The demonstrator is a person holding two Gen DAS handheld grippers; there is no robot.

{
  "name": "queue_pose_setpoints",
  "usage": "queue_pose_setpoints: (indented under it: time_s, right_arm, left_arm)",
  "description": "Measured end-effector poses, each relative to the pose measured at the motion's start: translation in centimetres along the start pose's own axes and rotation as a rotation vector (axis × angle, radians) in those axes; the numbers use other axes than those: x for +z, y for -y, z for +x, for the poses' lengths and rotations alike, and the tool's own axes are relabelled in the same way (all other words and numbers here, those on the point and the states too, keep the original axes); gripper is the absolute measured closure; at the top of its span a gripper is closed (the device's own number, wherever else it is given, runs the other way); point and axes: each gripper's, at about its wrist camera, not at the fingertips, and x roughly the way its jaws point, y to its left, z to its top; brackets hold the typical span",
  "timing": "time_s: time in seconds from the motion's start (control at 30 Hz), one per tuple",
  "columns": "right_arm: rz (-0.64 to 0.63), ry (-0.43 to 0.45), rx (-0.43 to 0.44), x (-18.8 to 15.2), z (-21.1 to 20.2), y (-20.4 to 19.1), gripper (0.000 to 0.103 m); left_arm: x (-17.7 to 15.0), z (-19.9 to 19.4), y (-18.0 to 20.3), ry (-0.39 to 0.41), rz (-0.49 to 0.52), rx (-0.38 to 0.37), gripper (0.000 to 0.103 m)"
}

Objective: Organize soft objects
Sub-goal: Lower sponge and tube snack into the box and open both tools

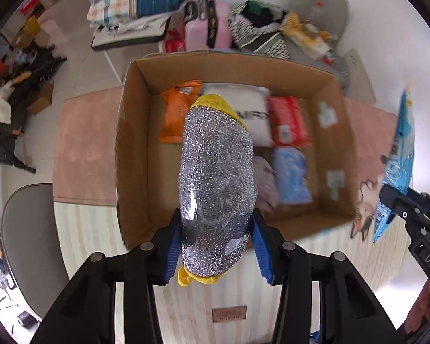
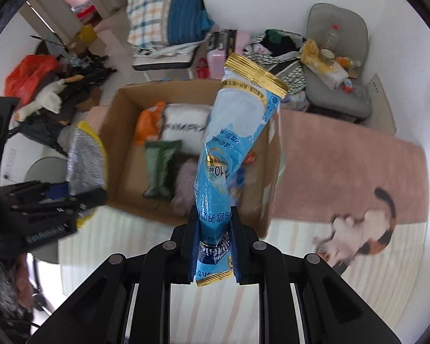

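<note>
Above the cardboard box [image 1: 134, 149], our left hand-held gripper [image 1: 218, 246] pinches the silver scouring pad [image 1: 218, 177], our right hand-held gripper [image 2: 213, 246] the blue packet [image 2: 232, 149]; both hang lengthwise toward the box, hiding part of its contents.

glittery silver scrubber [image 1: 218, 177]; glossy plastic blue pouch [image 2: 232, 143]; matt cardboard box [image 1: 134, 132].

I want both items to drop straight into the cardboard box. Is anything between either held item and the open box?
Nothing visible does. The silver scouring pad in the left gripper and the blue pouch in the right gripper hang over the cardboard box, whose top is open.
</note>
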Motion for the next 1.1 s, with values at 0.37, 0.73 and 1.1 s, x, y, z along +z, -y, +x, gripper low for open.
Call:
queue_pose_setpoints:
  time_s: [0.37, 0.73, 1.1]
  right_arm:
    - [0.038, -0.17, -0.107, 5.3, 12.6, 2.5, 0.083]
    - [0.054, -0.286, -0.125, 5.4, 17.4, 3.7, 0.069]
    - [0.071, -0.253, -0.11, 4.7, 15.7, 3.0, 0.014]
  left_arm:
    - [5.9, 8.1, -2.2, -0.171, -0.022, 0.067, 0.061]
    - [5.2, 10.9, -3.4, -0.279, -0.109, -0.012, 0.053]
    - [3.6, 7.6, -3.7, -0.199, -0.081, 0.009, 0.003]
